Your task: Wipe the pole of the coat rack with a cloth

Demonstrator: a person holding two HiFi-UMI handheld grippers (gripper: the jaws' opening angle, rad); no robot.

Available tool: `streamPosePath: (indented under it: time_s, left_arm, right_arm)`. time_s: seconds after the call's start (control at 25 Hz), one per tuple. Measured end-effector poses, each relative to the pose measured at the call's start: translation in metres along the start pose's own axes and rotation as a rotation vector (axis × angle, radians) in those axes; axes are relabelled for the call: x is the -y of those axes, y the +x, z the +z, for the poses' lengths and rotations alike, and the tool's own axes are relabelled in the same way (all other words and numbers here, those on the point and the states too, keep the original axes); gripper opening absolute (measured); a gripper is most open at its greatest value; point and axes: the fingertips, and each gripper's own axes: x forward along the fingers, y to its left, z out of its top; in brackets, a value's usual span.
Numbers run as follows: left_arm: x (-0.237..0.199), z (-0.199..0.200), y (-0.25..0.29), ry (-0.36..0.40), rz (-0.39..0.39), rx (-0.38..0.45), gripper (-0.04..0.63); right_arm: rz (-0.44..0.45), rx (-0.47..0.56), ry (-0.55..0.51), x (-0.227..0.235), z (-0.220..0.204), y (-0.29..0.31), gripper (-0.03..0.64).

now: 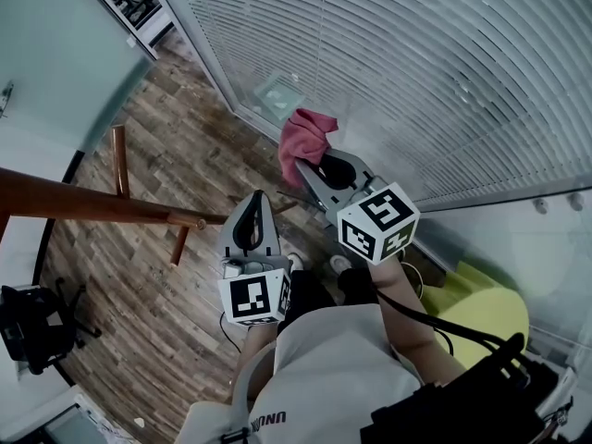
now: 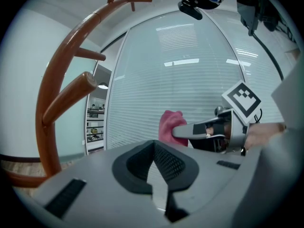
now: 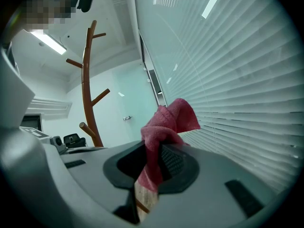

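Risk first: the right tongs (image 3: pixel 152 151) are clenched on the cloth (image 3: pixel 168 122) by a thin fold only, and most of it is bunched loose past the tips. Dragged along wood, it could likely pull free or just fold over so that bare tong tips scrape the pole (image 3: pixel 88 89). The pegs (image 2: pixel 71 91) sticking out of the pole could snag the loose part. The left tongs (image 2: pixel 153 144) are closed on nothing and not on the rack, so a hard sideways push may rock or tip it.

The cloth is pink-red, soft terry-like and crumpled, and sits upright above the jaws. In the head view the cloth (image 1: pixel 305 137) is in front of the window blinds (image 1: pixel 444 72), well apart from the pole (image 1: pixel 92 206), which is off to the person's left. There is no contact yet, so wiping looks not started. The pole is slim reddish-brown wood, smooth and slightly glossy, with several short angled pegs. The left tongs (image 1: pixel 257 197) are nearer to it than the right tongs (image 1: pixel 303 166).
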Motion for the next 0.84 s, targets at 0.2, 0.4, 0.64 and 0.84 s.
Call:
streamPosePath:
  time_s: [0.2,0.4,0.64,0.84]
  left_arm:
    - [-0.0060,-0.0030,-0.0057,-0.006,0.005,-0.004,0.012]
    - [-0.0065,-0.0028,-0.0024,-0.004,0.008,-0.002,0.012]
    - [-0.0067,-0.0051,0.0008,-0.003,0.017,-0.008,0.012]
    - [-0.0079,-0.0058,-0.0013,-0.002,0.017,-0.009,0.012]
  right_arm:
    - [0.008,0.001,-0.004,-0.0078,-0.0026,0.0040,0.072]
    - [0.015,-0.002,-0.006,-0.0061,-0.0020,0.0070,0.072]
    - [0.024,-0.003,-0.007,-0.0030,-0.0034,0.0088,0.072]
    - [0.021,-0.002,-0.008,-0.0045,-0.0038,0.0085,0.072]
